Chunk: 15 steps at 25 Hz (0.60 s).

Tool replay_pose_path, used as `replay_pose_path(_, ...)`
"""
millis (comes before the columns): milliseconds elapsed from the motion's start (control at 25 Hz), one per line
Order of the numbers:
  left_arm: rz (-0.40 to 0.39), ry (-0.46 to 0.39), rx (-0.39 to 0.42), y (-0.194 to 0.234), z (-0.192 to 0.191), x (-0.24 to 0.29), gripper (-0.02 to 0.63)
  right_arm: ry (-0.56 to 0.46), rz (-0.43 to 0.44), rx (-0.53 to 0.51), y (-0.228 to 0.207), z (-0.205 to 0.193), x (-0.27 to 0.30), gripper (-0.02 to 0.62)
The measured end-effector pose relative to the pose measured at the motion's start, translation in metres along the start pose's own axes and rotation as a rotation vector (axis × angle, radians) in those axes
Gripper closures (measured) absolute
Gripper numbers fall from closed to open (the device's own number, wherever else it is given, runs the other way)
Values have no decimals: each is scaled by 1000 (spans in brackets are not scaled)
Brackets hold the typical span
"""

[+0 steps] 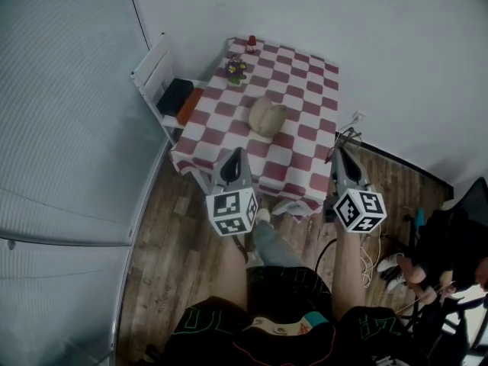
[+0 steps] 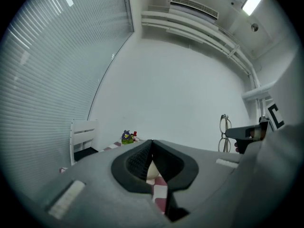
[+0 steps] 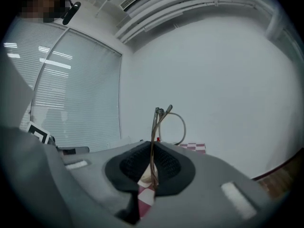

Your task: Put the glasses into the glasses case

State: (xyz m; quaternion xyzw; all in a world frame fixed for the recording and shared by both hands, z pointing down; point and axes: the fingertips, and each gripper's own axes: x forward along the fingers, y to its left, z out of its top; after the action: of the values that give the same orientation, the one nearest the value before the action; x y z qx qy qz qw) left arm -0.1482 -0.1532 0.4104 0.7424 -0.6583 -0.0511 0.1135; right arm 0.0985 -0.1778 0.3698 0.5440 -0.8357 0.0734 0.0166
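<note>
A beige glasses case (image 1: 267, 117) lies shut in the middle of the red-and-white checked table (image 1: 305, 75). My right gripper (image 1: 339, 152) hangs over the table's near right corner, shut on thin wire-framed glasses (image 1: 347, 137). In the right gripper view the glasses (image 3: 164, 122) stand upright, pinched between the pads of my right gripper (image 3: 153, 146). My left gripper (image 1: 236, 155) is at the near edge, to the left, with its tips together and nothing between them. In the left gripper view the left gripper (image 2: 151, 144) points level at the case (image 2: 151, 171), and the glasses (image 2: 223, 132) show at the right.
A white chair (image 1: 164, 82) stands at the table's left side. A small flower pot (image 1: 235, 70) and a red object (image 1: 251, 41) sit at the far left corner. Cables (image 1: 370, 250) lie on the wooden floor at the right, near a person (image 1: 450, 258).
</note>
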Motion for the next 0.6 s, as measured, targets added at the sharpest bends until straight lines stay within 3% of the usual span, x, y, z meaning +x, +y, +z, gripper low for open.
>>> replay_pose_path(600, -39, 190, 2, -24, -79, 95, 597, 128, 12, 80, -54, -56, 67, 574)
